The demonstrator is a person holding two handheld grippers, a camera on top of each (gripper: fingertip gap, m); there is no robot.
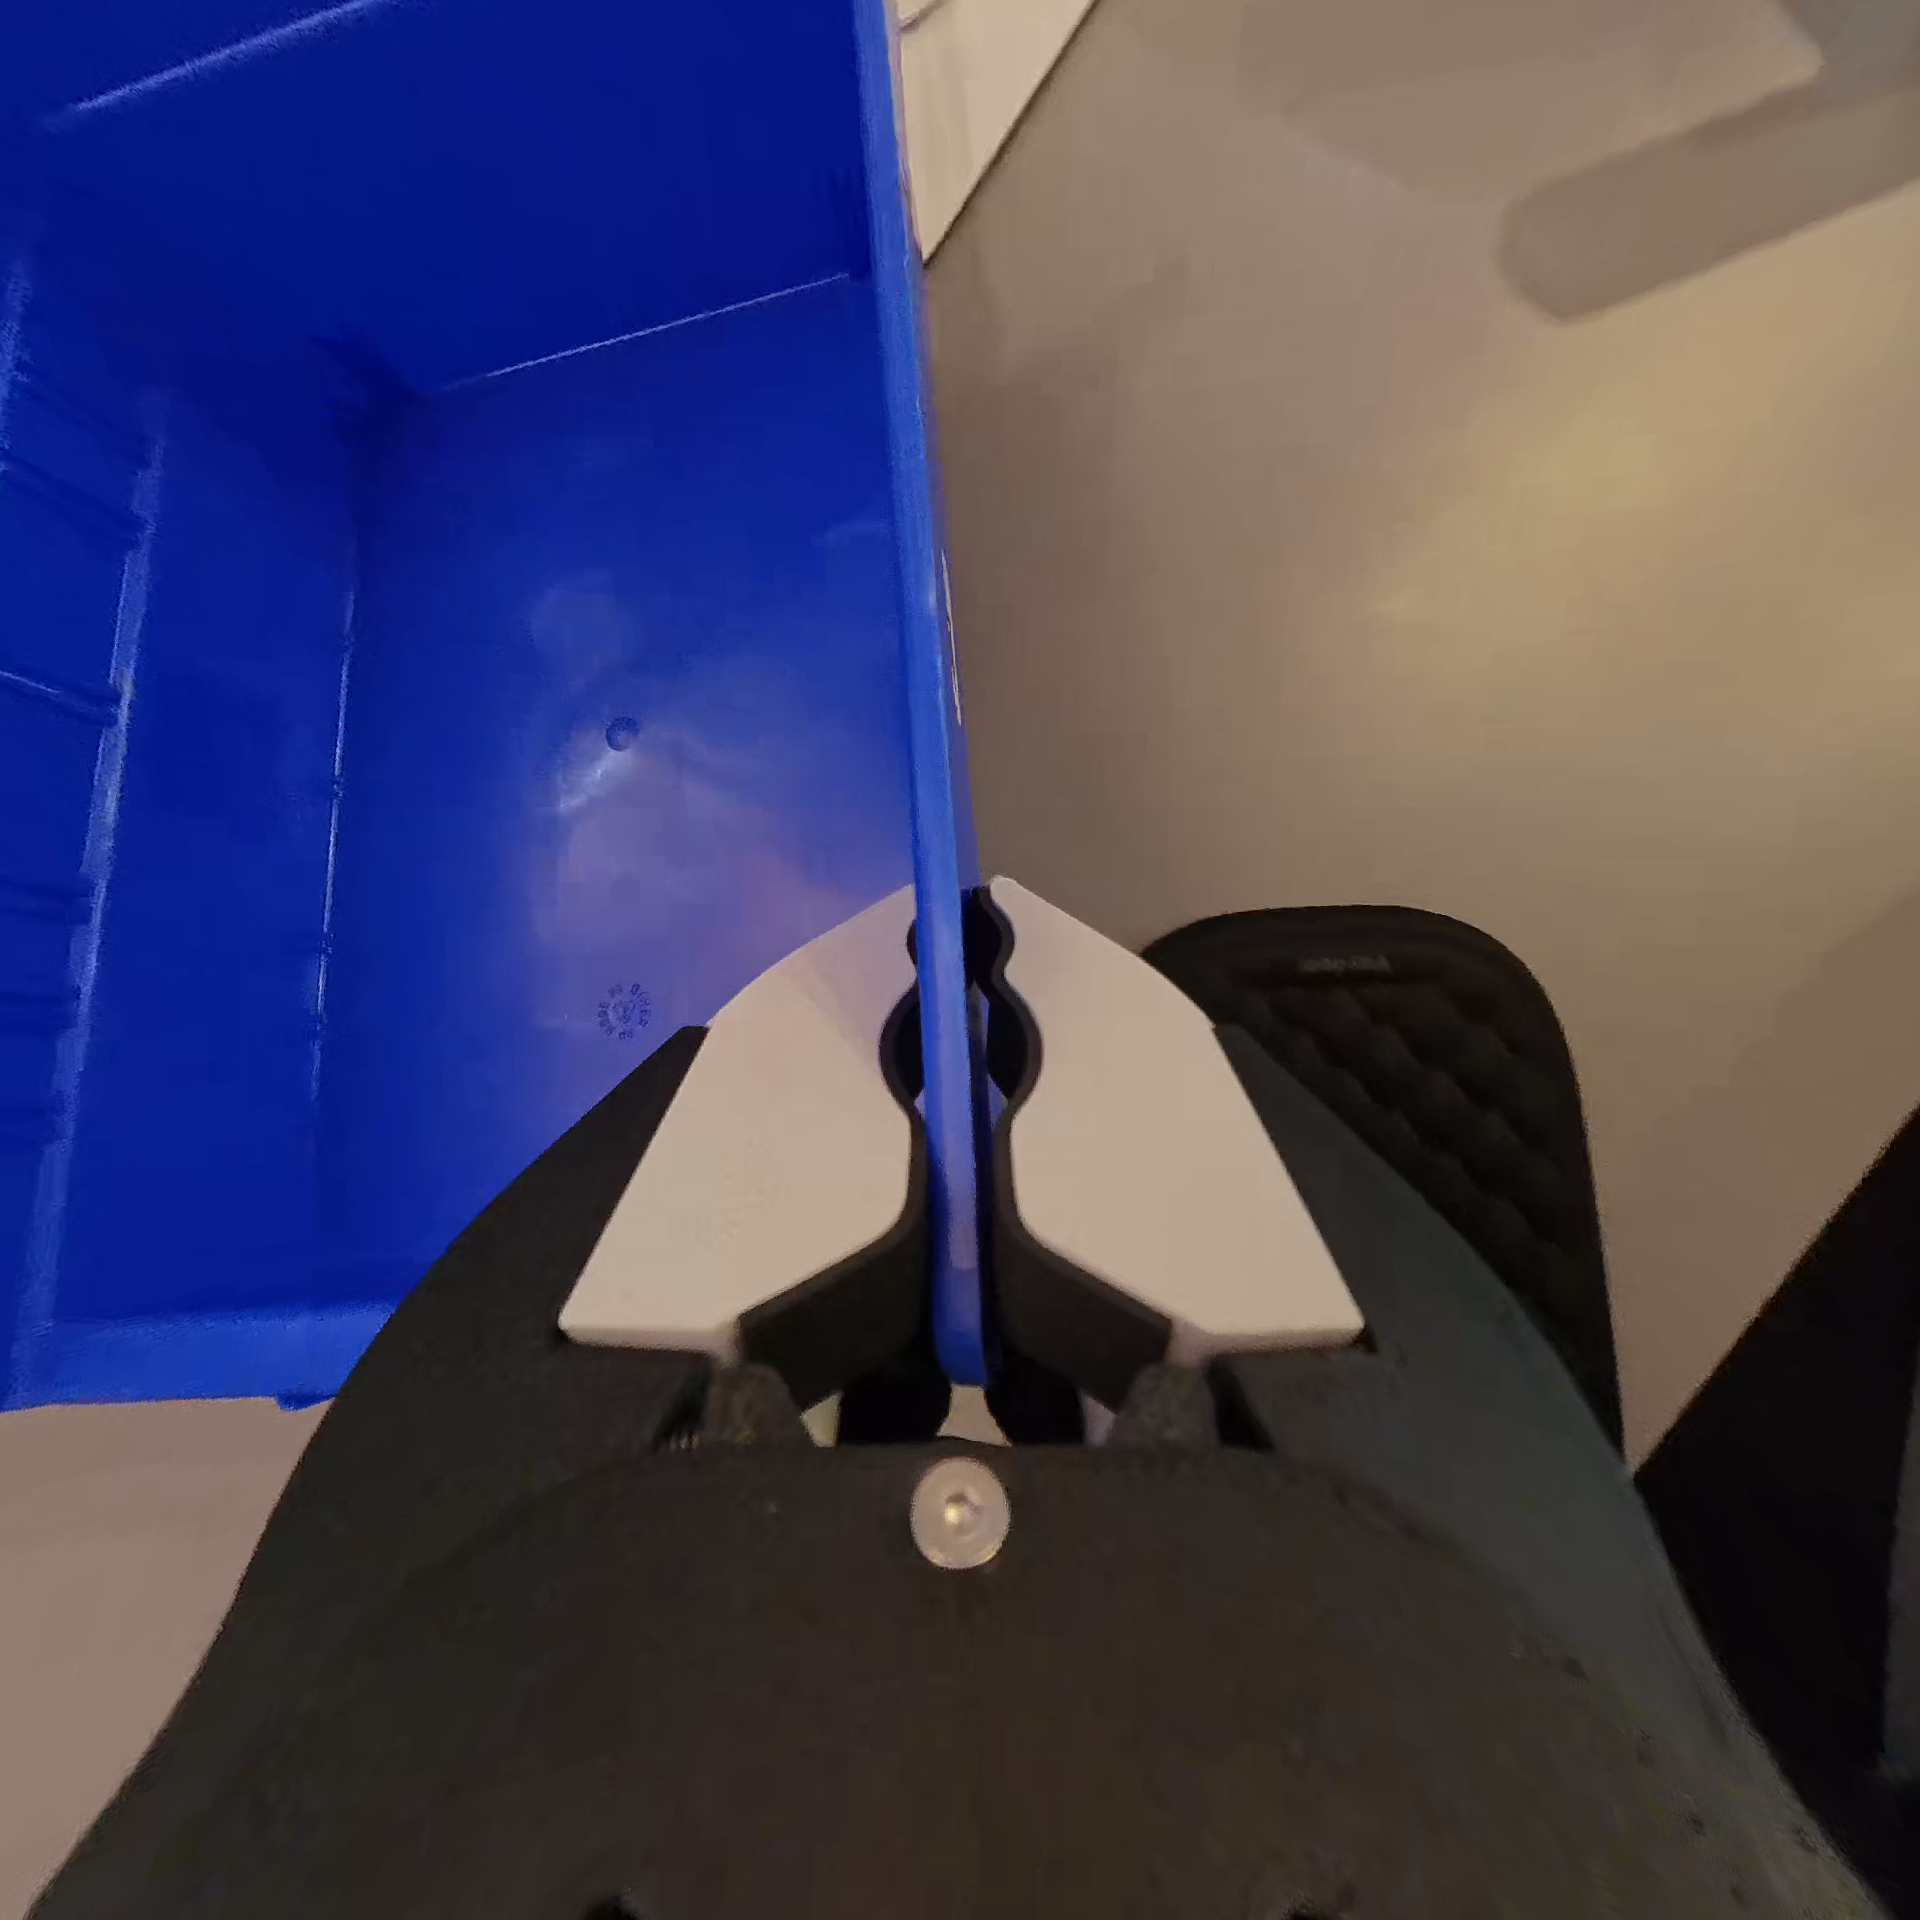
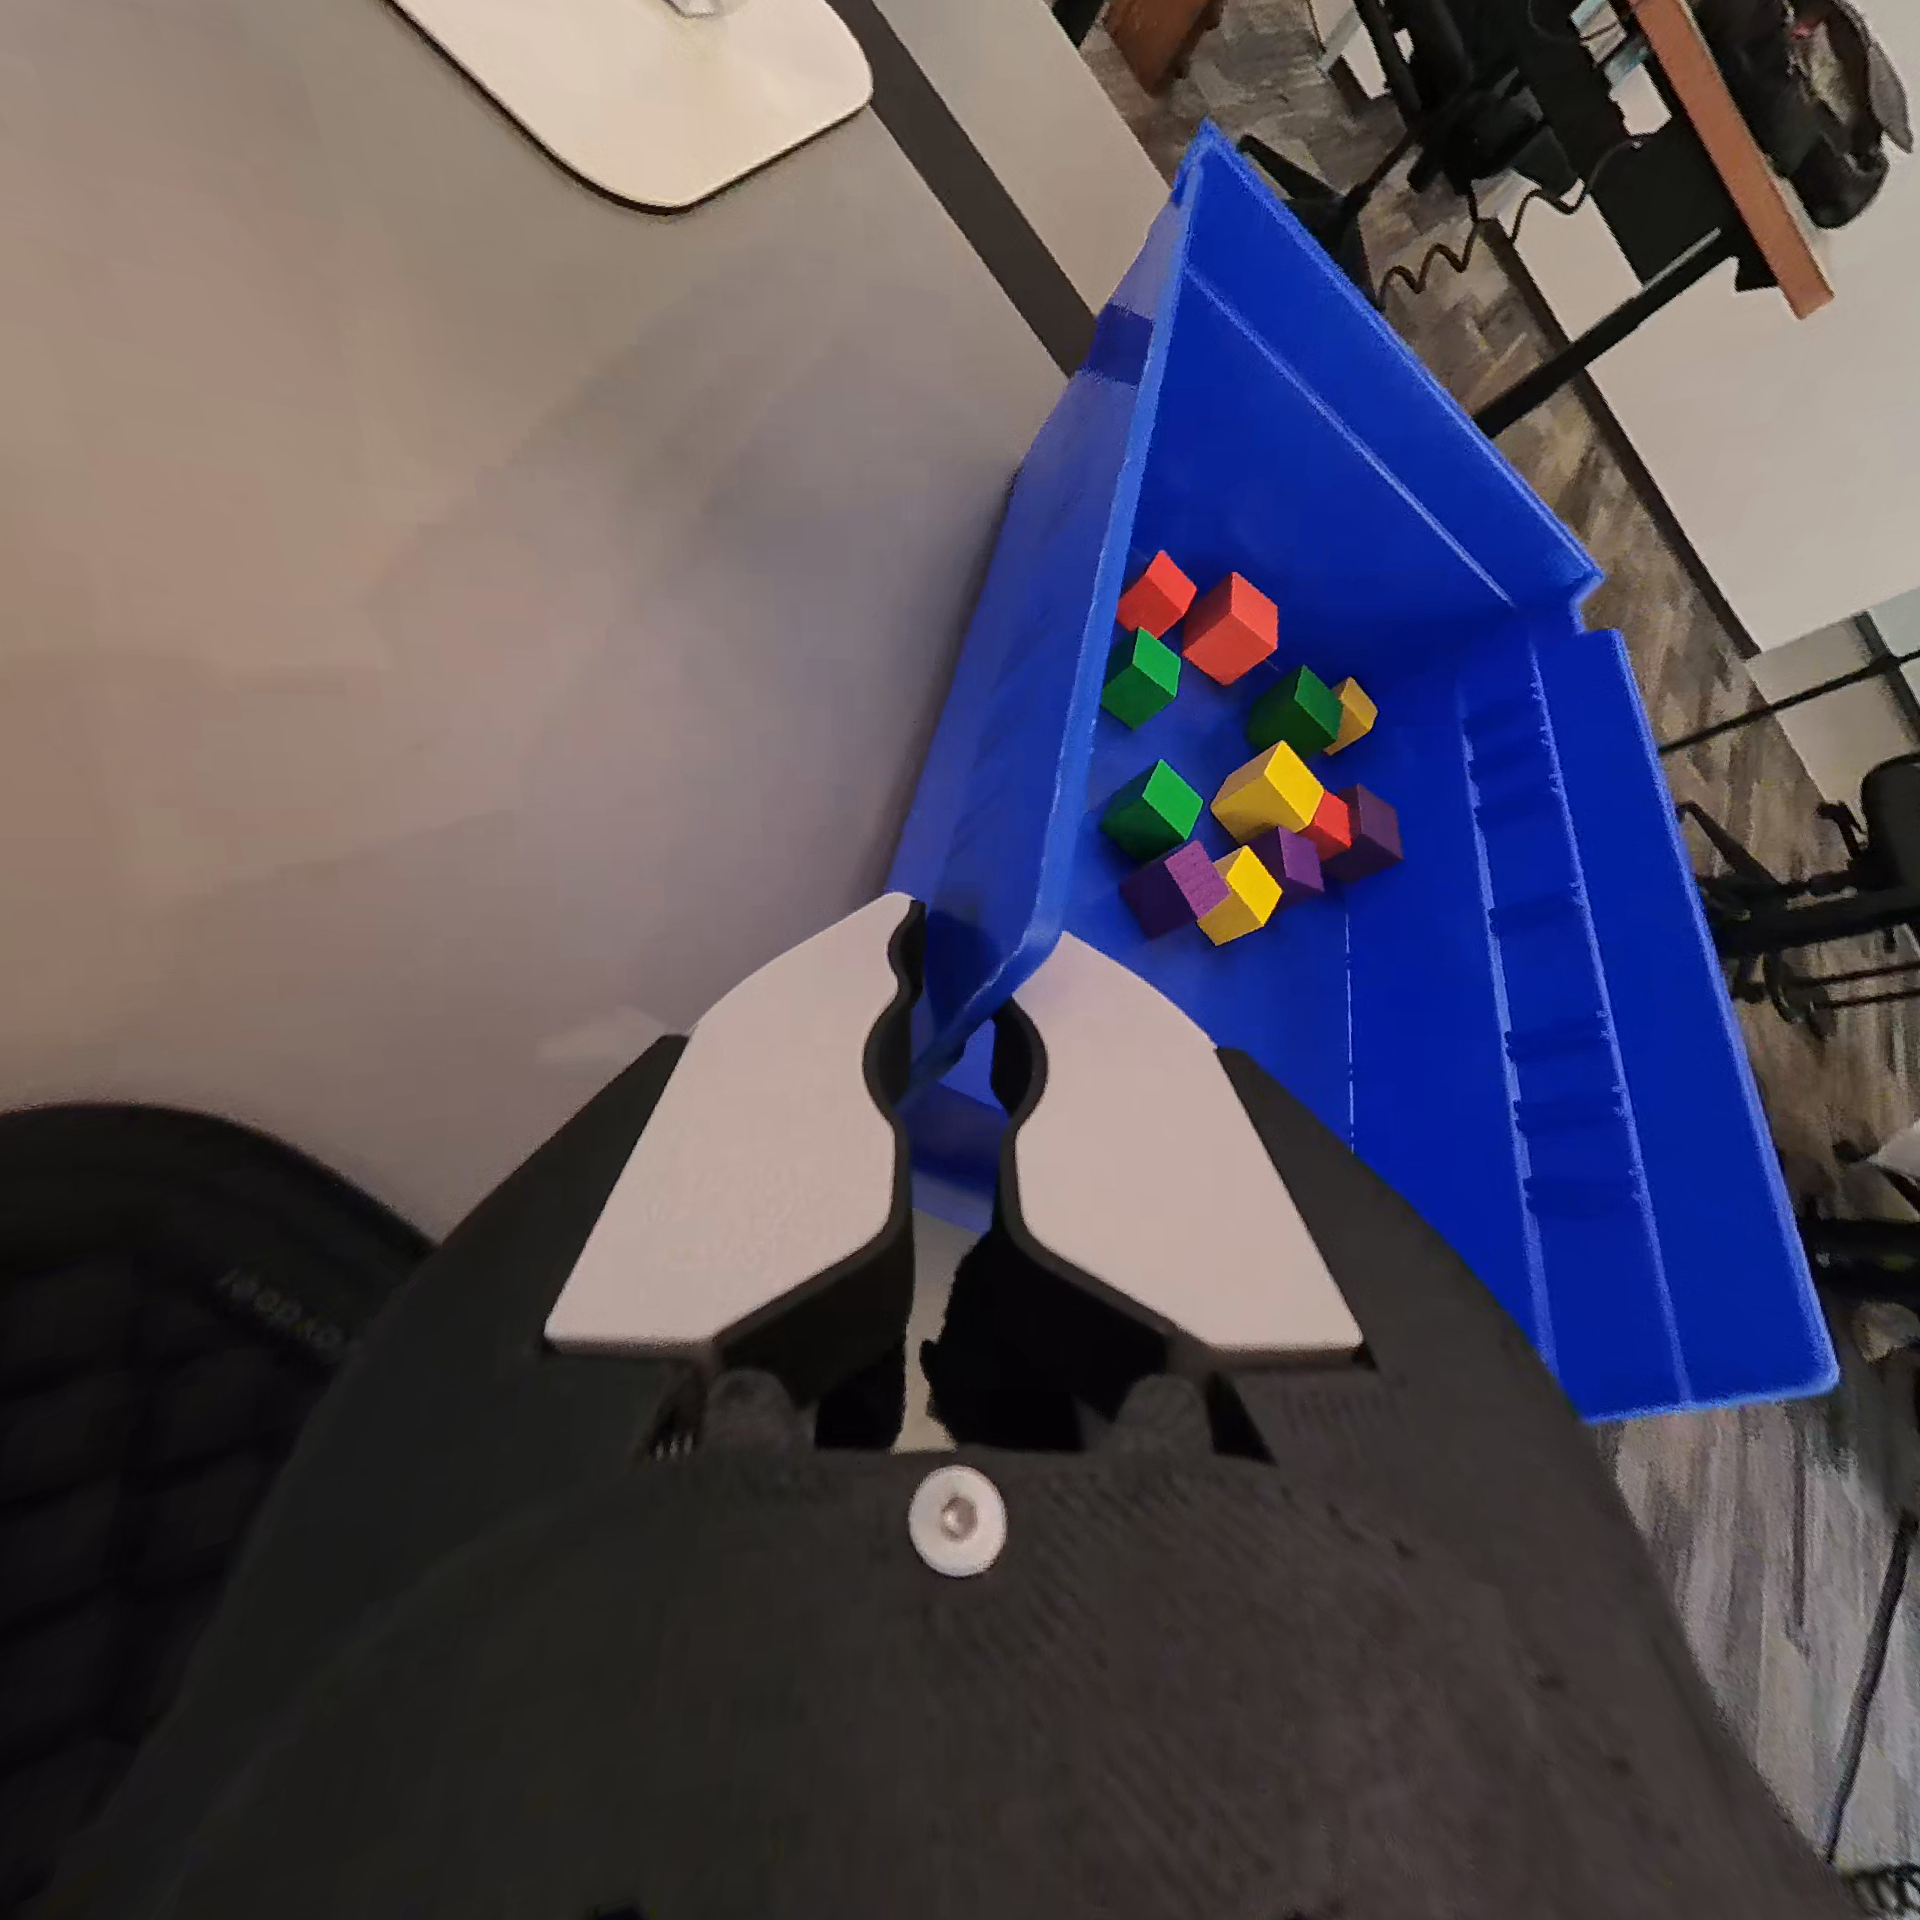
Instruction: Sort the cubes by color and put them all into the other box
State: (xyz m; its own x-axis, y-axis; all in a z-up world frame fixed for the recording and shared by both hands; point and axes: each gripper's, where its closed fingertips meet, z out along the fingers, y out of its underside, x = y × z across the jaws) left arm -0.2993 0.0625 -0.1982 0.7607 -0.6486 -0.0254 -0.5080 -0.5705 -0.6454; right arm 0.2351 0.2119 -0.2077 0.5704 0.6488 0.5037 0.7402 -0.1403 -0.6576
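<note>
Two views, one from each handheld gripper, over a pale grey table (image 2: 416, 623).

Around the work: a black quilted pad (image 1: 1434, 1049) lies on the table just right of the left gripper, and the same kind of dark pad (image 2: 156, 1299) shows at the lower left of the right view. A flat white base with rounded corners (image 2: 644, 94) sits at the far side of the table. Beyond the table edge are patterned carpet, dark desk legs, cables and chairs. Nothing lies between the grippers and the boxes.

Left view: the left gripper (image 1: 951, 935) is nearly closed on the thin right wall of a blue box (image 1: 520, 623), one white finger inside and one outside, with the black pads against the wall. The part of this box's inside that is in view holds nothing; its floor is smooth, glossy moulded plastic with a small round mark.

Right view: the right gripper (image 2: 966, 966) is nearly closed over the rim of a second blue box (image 2: 1610, 1039), at its near left corner. The wall runs slantwise between the pads. Whether both pads press on it is unclear. This box has ribbed, stepped ledges along its right wall. Inside, towards the far left, the cubes (image 2: 1247, 758) lie in a loose mixed cluster: red, green, yellow and purple, matte, sharp-edged, several tilted and touching one another.
</note>
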